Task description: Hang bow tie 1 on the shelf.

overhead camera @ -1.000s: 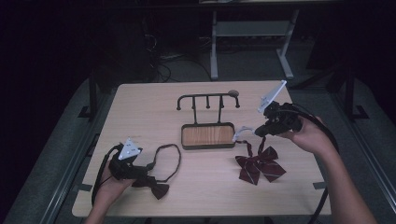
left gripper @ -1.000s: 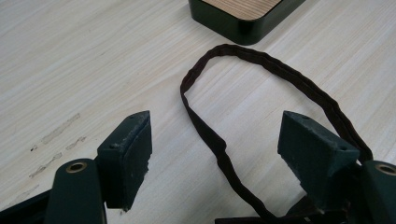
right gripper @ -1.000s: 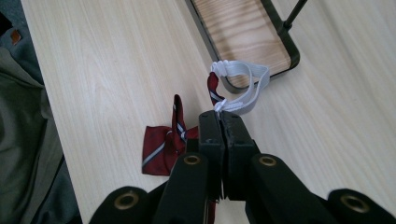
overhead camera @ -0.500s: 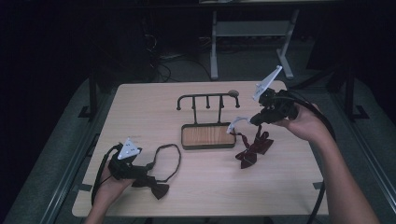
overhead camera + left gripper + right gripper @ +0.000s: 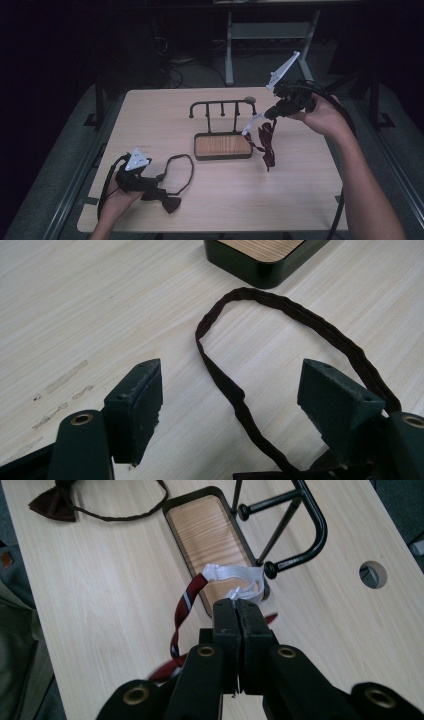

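Note:
A maroon striped bow tie (image 5: 267, 145) hangs in the air by its white elastic strap (image 5: 235, 577), just right of the rack. My right gripper (image 5: 270, 112) (image 5: 236, 605) is shut on that strap, raised above the table near the rack's right end. The black peg rack (image 5: 222, 105) stands on a wood-topped base (image 5: 222, 146) at the table's middle. A dark brown bow tie (image 5: 167, 202) lies at the front left, its strap loop (image 5: 280, 315) spread on the table. My left gripper (image 5: 156, 184) (image 5: 235, 395) rests open, with part of the strap between its jaws.
The light wooden table (image 5: 150, 115) has a round hole (image 5: 372, 574) near its far edge behind the rack. Dark floor and a metal stand (image 5: 270, 30) lie beyond the table. A person's forearm (image 5: 360, 185) crosses the right side.
My right gripper has risen and moved toward the rack, lifting the maroon bow tie off the table so it now dangles. The left gripper has stayed put.

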Demonstrator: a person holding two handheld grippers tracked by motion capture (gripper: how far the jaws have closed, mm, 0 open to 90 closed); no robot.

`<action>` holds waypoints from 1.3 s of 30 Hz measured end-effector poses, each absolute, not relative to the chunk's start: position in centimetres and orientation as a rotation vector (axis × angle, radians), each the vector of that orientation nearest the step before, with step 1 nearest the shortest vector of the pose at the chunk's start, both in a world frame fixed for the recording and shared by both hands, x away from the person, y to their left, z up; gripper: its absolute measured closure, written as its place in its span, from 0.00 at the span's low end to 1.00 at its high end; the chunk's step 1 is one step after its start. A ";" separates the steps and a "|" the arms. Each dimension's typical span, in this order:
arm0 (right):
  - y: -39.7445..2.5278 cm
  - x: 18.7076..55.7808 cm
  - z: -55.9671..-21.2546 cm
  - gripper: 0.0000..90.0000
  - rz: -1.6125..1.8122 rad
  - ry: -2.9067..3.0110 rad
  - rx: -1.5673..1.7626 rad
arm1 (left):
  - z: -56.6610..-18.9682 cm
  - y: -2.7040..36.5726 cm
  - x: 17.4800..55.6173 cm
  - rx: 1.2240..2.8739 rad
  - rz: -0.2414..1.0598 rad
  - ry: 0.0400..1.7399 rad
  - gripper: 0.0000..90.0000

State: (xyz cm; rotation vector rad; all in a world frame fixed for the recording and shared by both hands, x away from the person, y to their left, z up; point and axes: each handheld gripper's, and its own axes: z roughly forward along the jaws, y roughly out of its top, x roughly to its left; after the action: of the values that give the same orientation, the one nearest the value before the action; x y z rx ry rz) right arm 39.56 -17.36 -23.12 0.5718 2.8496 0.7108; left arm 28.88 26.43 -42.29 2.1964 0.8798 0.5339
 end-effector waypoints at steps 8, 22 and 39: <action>-16.6 39.8 -22.4 0.98 0.689 2.839 0.572 | -42.2 26.4 28.9 2.200 0.534 0.874 0.30; -16.8 43.4 -23.3 0.98 0.660 2.832 0.702 | -42.3 26.5 28.9 2.189 0.523 0.880 0.30; -17.3 46.0 -26.1 0.98 0.568 2.845 0.838 | -42.2 26.5 28.9 2.189 0.523 0.871 0.29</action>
State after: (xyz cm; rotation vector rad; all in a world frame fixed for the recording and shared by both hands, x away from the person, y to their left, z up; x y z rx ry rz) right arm 45.97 -17.33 -26.09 0.8383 2.8447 0.5682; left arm 28.89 26.47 -42.22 2.1885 0.8709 0.5228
